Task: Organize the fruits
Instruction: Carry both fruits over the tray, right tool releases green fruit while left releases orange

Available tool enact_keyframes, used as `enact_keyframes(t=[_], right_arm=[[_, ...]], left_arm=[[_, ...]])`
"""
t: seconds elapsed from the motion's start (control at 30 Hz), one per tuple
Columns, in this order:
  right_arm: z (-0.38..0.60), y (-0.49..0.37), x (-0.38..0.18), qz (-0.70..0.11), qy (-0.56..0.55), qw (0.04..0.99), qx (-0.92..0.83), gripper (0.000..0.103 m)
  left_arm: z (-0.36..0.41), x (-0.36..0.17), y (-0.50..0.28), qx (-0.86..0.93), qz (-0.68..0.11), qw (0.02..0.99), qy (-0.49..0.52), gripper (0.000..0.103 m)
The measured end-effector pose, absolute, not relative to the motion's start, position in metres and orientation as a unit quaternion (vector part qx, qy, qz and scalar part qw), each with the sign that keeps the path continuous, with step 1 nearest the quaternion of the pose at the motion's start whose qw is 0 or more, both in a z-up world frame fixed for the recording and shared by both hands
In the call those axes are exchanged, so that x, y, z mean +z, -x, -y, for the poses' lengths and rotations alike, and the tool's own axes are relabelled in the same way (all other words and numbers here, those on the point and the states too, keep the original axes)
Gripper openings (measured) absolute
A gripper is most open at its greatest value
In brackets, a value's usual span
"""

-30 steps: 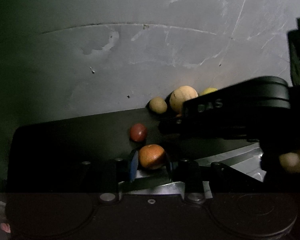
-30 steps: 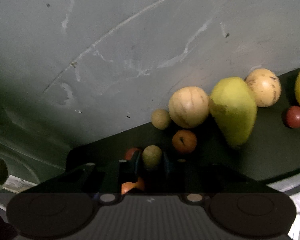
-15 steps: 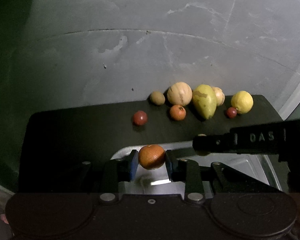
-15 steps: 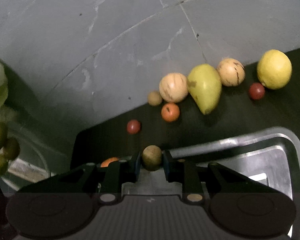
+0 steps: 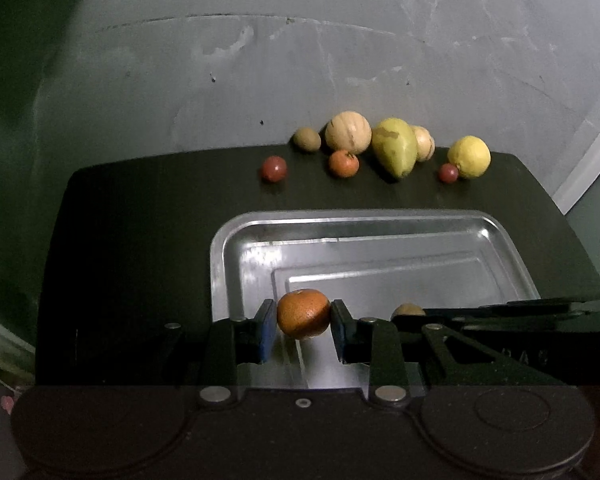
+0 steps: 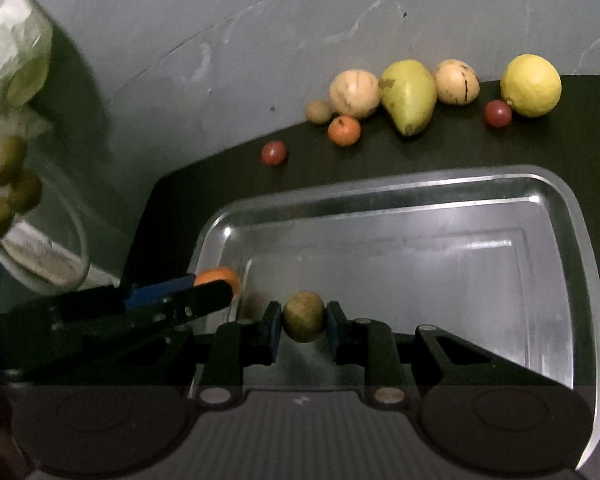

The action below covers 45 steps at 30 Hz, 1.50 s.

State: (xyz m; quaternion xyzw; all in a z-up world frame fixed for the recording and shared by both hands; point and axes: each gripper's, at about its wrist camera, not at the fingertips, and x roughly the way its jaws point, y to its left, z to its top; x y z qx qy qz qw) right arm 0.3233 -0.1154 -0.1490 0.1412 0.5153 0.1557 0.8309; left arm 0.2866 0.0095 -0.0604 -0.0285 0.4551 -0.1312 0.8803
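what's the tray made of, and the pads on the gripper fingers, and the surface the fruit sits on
Tray: looks like thin pressed metal, stainless steel or aluminium, with a shiny finish; bright glare streaks and a rolled rim.
Pads: blue, matte, probably rubber or foam; no shine, pressed against the orange.
Surface: dark, matte, smooth, with rounded corners; possibly a mat or coated board, the pictures leave it open.

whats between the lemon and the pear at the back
A pale striped melon tucked behind the pear, and a small red fruit just in front of the lemon; the right wrist view shows it clearest.
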Motion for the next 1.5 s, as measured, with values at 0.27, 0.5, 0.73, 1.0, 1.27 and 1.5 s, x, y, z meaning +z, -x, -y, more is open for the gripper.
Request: enact_keyframes(t=[0.27,0.5,0.73,1.0,1.27,1.5], right_arm=[[0.110,-0.301,-0.151,-0.524,-0.109,0.829,0.160,0.027],[0.109,-0.299,-0.150,-0.526,-0.101,0.830,0.156,0.027],[0.110,-0.299,-0.149,-0.528,-0.100,0.829,0.156,0.027],[0.111,-0.297,-0.148,-0.528,-0.103,0.828,0.156,0.035],[0.113,-0.295,-0.144,-0.525,-0.102,0.830,0.159,0.054],[0.113,-0.285,-0.130,-0.526,-0.071,0.834,0.148,0.081]], left_arm=[[-0.010,-0.066,-0.269,-0.130,-0.466,0.875,0.027,0.031],[-0.006,-0.068,-0.264,-0.126,-0.472,0.872,0.021,0.031],[-0.004,-0.072,-0.262,-0.120,-0.477,0.871,0.019,0.031],[-0.004,-0.072,-0.263,-0.118,-0.479,0.870,0.022,0.032],[-0.010,-0.064,-0.258,-0.118,-0.473,0.873,0.026,0.046],[-0.026,-0.051,-0.246,-0.110,-0.469,0.876,0.028,0.079]])
